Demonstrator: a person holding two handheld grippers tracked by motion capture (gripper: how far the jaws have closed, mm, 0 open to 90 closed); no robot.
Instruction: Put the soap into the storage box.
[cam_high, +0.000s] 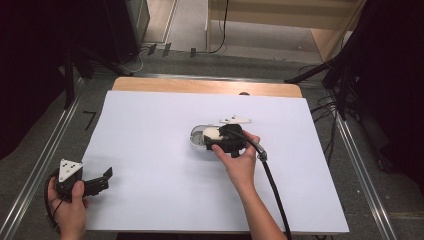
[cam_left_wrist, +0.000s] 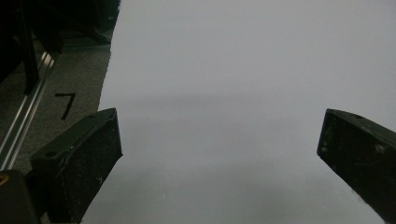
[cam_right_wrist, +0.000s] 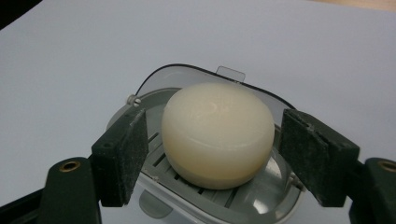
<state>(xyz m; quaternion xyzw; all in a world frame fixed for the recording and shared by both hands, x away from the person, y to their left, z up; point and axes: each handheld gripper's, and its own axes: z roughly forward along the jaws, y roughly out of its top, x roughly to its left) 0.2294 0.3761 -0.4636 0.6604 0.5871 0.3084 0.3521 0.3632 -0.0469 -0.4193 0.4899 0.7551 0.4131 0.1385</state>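
Centrally on the white sheet (cam_high: 150, 150) sits a grey soap dish (cam_high: 196, 139), oval, with a slotted inner tray and a clear plastic rim. On it rests a cream soap (cam_right_wrist: 218, 133), smooth, glossy and dome-shaped, flattened on top.

The right gripper (cam_right_wrist: 212, 154) is held over the dish, its 2 jaws spread to either side of the soap. In the right gripper view narrow gaps show between the rough, dark foam-like pads (cam_right_wrist: 123, 156) and the soap's sides, so the jaws are released and grasp nothing. In the high view the right hand (cam_high: 239, 160) wraps the gripper's body, and its thick black cable (cam_high: 272, 185) trails toward the sheet's near edge.

The left gripper (cam_high: 97, 182) lies at the sheet's near left corner, held by the left hand (cam_high: 70, 210), well apart from the dish. Its jaws stand wide, nothing between them; the left gripper view shows bare sheet ahead and the sheet's left edge beside one jaw.

Bare sheet lies all round the dish, widest to the left and near side. A strip of wooden tabletop (cam_high: 205, 86) shows past the sheet's far edge. Metal rails (cam_high: 50, 145) flank both sides on grey floor.
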